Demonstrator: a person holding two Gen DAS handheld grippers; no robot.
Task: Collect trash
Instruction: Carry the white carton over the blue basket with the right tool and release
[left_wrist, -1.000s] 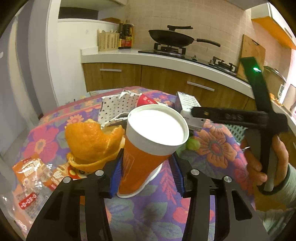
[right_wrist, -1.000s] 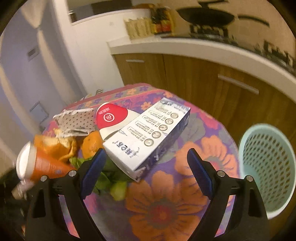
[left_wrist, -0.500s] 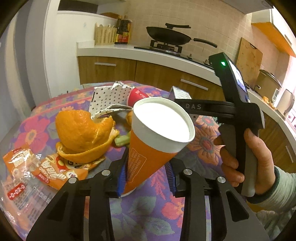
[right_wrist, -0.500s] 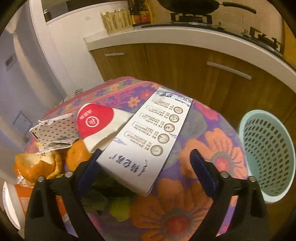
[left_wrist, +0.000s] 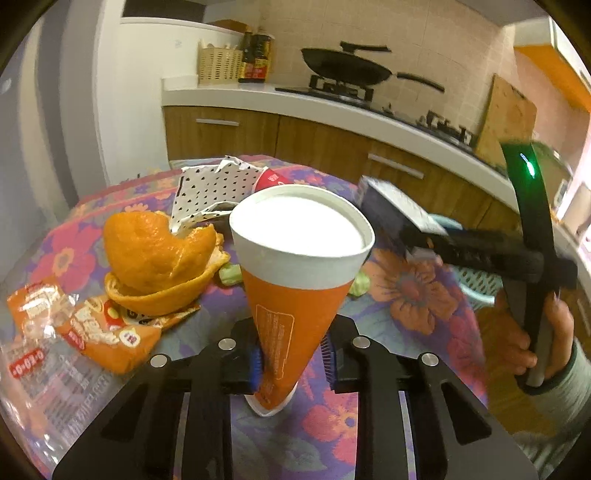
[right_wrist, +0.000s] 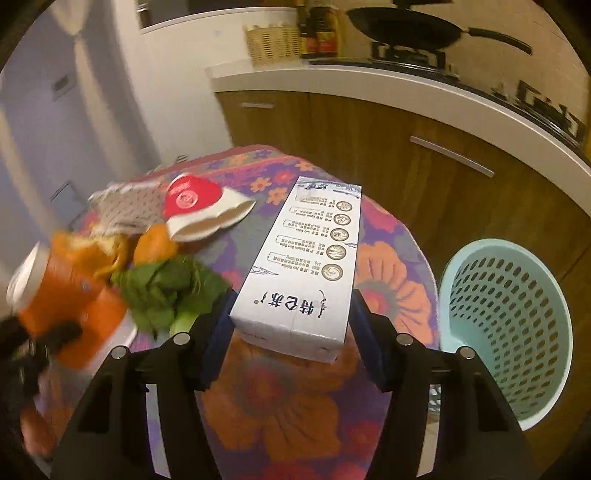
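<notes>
My left gripper (left_wrist: 291, 363) is shut on an orange and white paper cup (left_wrist: 295, 295), which is squeezed to a cone and tilted above the flowered table (left_wrist: 417, 295). My right gripper (right_wrist: 290, 339) is shut on a long white carton (right_wrist: 310, 258) with printed text and holds it level above the table. The carton also shows in the left wrist view (left_wrist: 391, 210), and the cup at the left of the right wrist view (right_wrist: 62, 295). A pale green perforated bin (right_wrist: 509, 325) stands beside the table at the right.
On the table lie orange peel (left_wrist: 155, 254), orange snack wrappers (left_wrist: 92, 332), a dotted paper bag (left_wrist: 210, 192), a crushed red and white cup (right_wrist: 199, 210) and green leaves (right_wrist: 166, 291). A kitchen counter with a wok (left_wrist: 343, 70) runs behind.
My right gripper has closed on the carton and raised it from the table. My left gripper has tightened on the cup and lifted it a little.
</notes>
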